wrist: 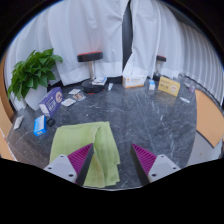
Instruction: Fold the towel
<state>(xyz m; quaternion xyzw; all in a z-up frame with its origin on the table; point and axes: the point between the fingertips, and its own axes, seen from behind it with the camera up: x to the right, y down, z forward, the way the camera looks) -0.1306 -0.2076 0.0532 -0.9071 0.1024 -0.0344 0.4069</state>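
Green towel (90, 150): flat on dark table (150, 118), between and ahead of spread gripper (112, 160) fingers. Beyond: potted plant (35, 72), blue box (40, 125).

Towel's (88, 150) near end — perhaps hidden
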